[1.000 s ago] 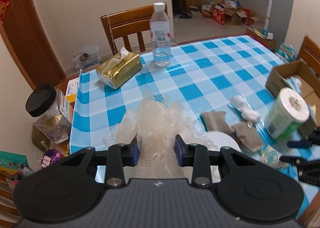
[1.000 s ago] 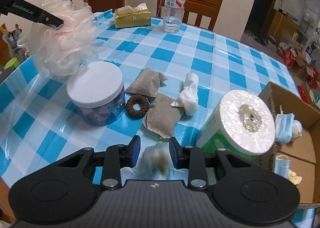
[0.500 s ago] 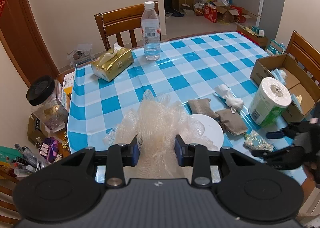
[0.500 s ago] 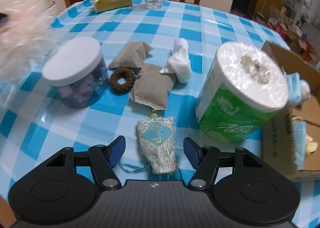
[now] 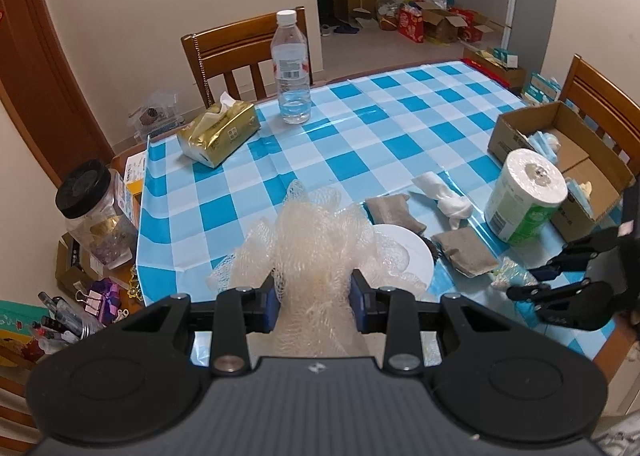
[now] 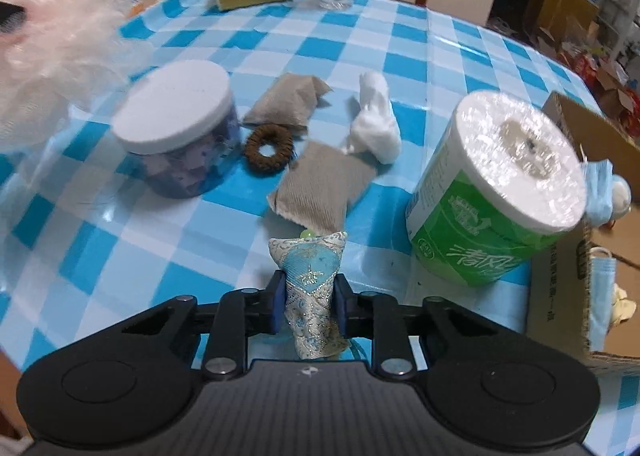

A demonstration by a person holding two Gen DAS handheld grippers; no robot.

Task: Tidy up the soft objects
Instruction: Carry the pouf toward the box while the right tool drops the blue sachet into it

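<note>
1. Soft objects, right side: a blue-and-silver brocade sachet [image 6: 314,292] is clamped between the right gripper [image 6: 308,306] pads, whose jaws have just closed on it, low over the blue-and-white checked tablecloth [image 6: 360,36].
2. Left gripper [image 5: 314,298]: closed on a cream mesh bath pouf [image 5: 316,240], held above the table.
3. Just beyond the sachet: two grey fabric pouches [image 6: 324,186], a brown ring-shaped hair tie [image 6: 269,144] between them, and a knotted white cloth [image 6: 376,124].
4. Left of these: a white-lidded clear jar [image 6: 176,128].
5. Right: a green-wrapped toilet roll [image 6: 496,192] beside an open cardboard box [image 6: 560,296].
</note>
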